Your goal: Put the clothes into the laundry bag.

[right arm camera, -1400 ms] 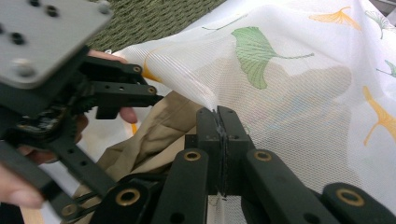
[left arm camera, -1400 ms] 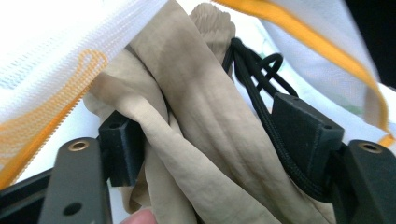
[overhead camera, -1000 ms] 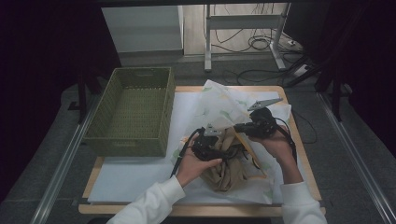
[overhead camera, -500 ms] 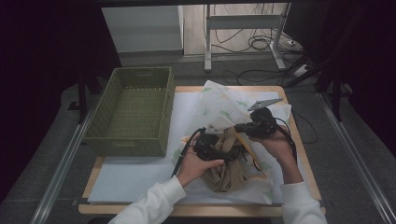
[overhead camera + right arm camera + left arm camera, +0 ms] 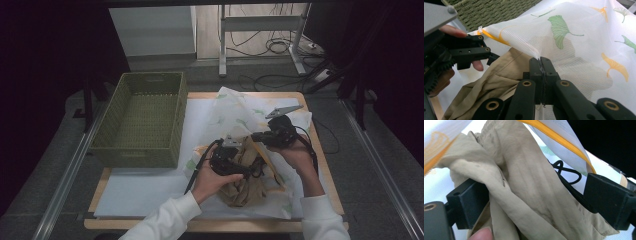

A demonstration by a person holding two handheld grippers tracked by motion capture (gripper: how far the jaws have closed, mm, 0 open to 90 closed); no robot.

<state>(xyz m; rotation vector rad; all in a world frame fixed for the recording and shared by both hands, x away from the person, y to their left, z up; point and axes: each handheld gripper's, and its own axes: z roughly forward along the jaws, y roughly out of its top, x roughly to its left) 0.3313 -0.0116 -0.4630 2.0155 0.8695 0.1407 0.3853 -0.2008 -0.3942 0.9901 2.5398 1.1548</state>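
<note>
Tongs at work: my right tongs point(image 5: 541, 65) pinch the mesh laundry bag's point(image 5: 584, 47) rim on the desk while my left tongs point(image 5: 536, 202), just opened, straddle the khaki garment point(image 5: 524, 182) half inside, likely needing another push.

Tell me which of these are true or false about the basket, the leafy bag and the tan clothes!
1. The green basket has clothes in it. False: it is empty.
2. The right gripper pinches the white mesh bag with leaf prints. True.
3. The left gripper is clamped tight on the tan garment. False: its jaws have just been opening, and the cloth lies loosely between them.
4. The bag has a yellow zipper edge. True.
5. The tan garment sits in the basket. False: it lies on the table, at the bag's opening.
</note>
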